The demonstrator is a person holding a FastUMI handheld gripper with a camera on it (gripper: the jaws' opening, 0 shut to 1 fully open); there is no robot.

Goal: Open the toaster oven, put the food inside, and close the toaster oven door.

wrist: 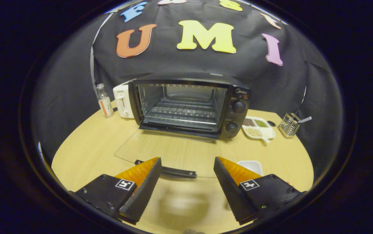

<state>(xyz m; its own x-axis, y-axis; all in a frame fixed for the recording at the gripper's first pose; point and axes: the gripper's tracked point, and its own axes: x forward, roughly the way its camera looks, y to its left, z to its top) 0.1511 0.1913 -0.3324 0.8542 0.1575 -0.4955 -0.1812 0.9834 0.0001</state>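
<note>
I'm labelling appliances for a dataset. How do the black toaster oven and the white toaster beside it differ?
The black toaster oven is far larger than the white toaster. The oven stands open, its glass door flat on the wooden table; the toaster shows no door. The oven has two round knobs, the toaster one small dial. Both stand at the table's back, side by side. The gripper has its fingers open, holding nothing.

White toaster, bottle, divided snack tray, wire holder on wooden table
</note>
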